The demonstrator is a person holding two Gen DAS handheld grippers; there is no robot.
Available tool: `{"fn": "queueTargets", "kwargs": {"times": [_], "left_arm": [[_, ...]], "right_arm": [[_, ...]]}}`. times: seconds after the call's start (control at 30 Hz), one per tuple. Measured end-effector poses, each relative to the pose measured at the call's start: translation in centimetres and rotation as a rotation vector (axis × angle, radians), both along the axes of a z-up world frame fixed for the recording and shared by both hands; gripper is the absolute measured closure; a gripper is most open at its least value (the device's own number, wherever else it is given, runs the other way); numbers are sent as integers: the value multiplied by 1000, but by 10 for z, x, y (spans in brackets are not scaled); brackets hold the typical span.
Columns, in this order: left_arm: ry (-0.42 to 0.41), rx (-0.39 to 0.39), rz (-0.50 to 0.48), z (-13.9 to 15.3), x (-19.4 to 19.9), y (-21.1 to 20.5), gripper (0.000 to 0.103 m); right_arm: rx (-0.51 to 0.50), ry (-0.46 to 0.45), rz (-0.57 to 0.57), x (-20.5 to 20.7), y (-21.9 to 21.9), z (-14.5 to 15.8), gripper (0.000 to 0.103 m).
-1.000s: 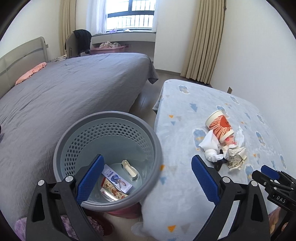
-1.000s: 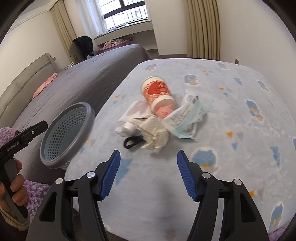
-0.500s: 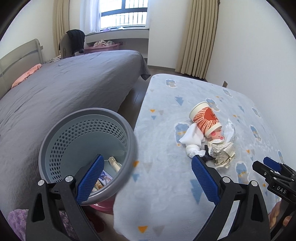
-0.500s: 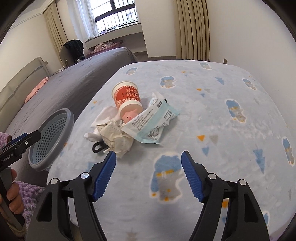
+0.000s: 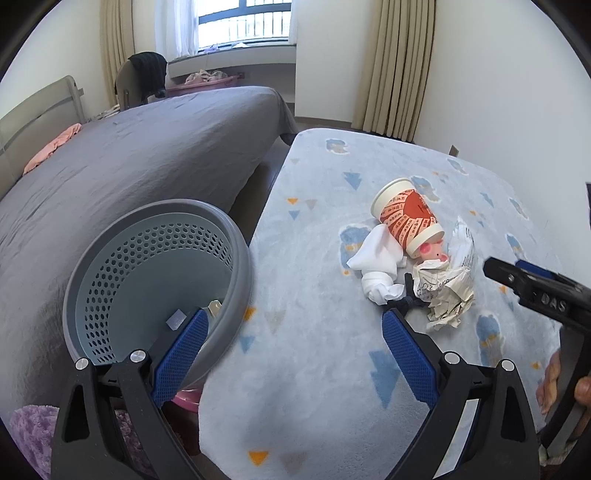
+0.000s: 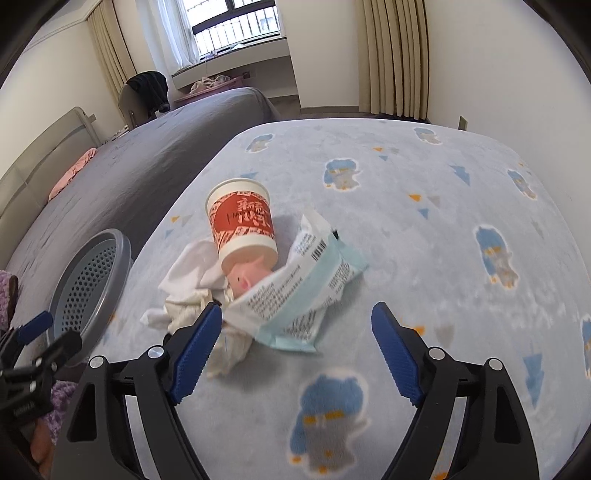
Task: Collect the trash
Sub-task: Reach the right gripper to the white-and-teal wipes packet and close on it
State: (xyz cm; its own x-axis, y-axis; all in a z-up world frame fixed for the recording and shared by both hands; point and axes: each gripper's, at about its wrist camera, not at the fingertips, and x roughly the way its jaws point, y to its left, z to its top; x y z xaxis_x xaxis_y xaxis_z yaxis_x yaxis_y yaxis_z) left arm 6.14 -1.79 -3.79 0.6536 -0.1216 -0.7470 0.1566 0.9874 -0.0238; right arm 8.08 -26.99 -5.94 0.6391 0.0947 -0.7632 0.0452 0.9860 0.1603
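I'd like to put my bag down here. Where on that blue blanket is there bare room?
The blanket lies bare right of and beyond the cup, toward the curtained wall, and near the right gripper. It is crowded around the cup: white cloth, printed packet, crumpled paper.

A wide bed (image 5: 140, 155) under a grey cover fills the left side, with a pink cloth (image 5: 51, 149) lying near its headboard (image 5: 40, 107). Behind it a chair (image 5: 142, 79) draped in dark clothing stands by the barred window (image 5: 243, 18), where a pink tub (image 5: 210, 82) sits under the sill. Beige curtains (image 5: 397, 66) hang against the white wall.
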Motion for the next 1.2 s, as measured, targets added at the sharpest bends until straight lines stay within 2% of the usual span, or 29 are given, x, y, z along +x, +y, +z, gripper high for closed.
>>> {"fn": "queueTargets", "kwargs": {"times": [0.2, 0.43, 0.87, 0.97, 1.1, 1.2], "left_arm": [[15, 9, -1, -5, 3, -3, 10], [28, 14, -3, -10, 4, -6, 10], [29, 6, -28, -8, 0, -18, 10], [28, 4, -36, -8, -2, -21, 9], [28, 3, -43, -8, -4, -25, 10], [29, -1, -45, -8, -4, -28, 10]], "right_arm": [[-43, 41, 6, 24, 15, -13, 24], [-83, 79, -6, 32, 21, -25, 24], [-64, 124, -149, -7, -39, -33, 24], [-46, 103, -142, -15, -47, -29, 24], [15, 91, -74, -12, -47, -24, 24], [4, 87, -18, -1, -39, -22, 24]]}}
